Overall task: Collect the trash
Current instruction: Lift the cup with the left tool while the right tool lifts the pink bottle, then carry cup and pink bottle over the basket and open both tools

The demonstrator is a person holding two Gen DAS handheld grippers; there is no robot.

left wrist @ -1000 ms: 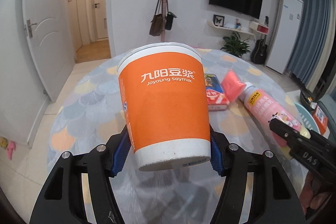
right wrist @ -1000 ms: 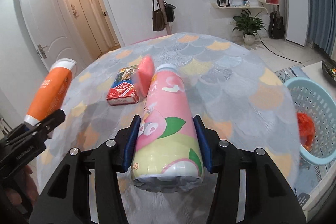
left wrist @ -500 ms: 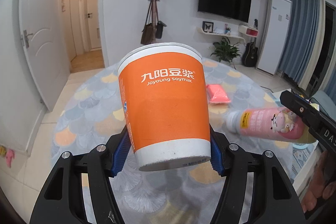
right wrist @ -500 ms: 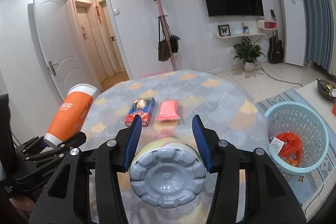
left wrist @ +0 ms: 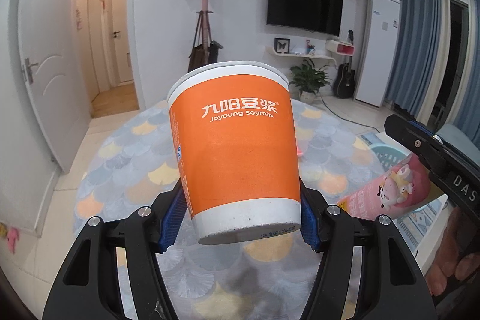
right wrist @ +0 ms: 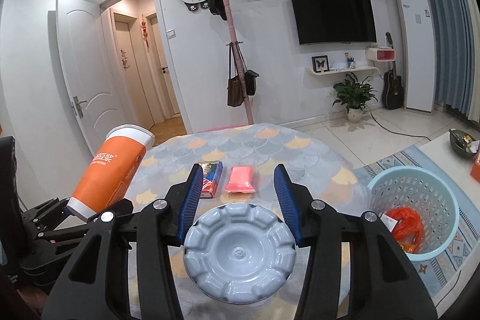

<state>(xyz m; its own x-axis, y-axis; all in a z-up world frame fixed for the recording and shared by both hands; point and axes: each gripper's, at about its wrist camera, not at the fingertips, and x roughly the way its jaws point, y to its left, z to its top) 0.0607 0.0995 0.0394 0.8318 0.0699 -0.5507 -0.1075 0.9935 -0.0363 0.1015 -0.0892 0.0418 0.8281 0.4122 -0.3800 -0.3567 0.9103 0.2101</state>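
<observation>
My left gripper point(left wrist: 240, 215) is shut on an orange Joyoung soymilk paper cup point(left wrist: 237, 152), held upright above the round table point(left wrist: 126, 170); the cup also shows in the right wrist view point(right wrist: 111, 170). My right gripper point(right wrist: 238, 200) is shut on a pink drink bottle, whose grey base point(right wrist: 238, 251) faces the camera; the bottle's pink side shows in the left wrist view point(left wrist: 387, 191). A red-blue packet point(right wrist: 211, 177) and a pink packet point(right wrist: 240, 179) lie on the table beyond the bottle.
A light blue mesh basket point(right wrist: 420, 191) holding an orange bag point(right wrist: 406, 225) stands on the floor to the right of the table. A coat rack point(right wrist: 232, 50) with bags stands behind the table. A low white table point(right wrist: 444, 152) is at far right.
Both grippers have risen above the table with their loads. The bottle has tipped so its base now faces the right camera. The basket has come fully into view.
</observation>
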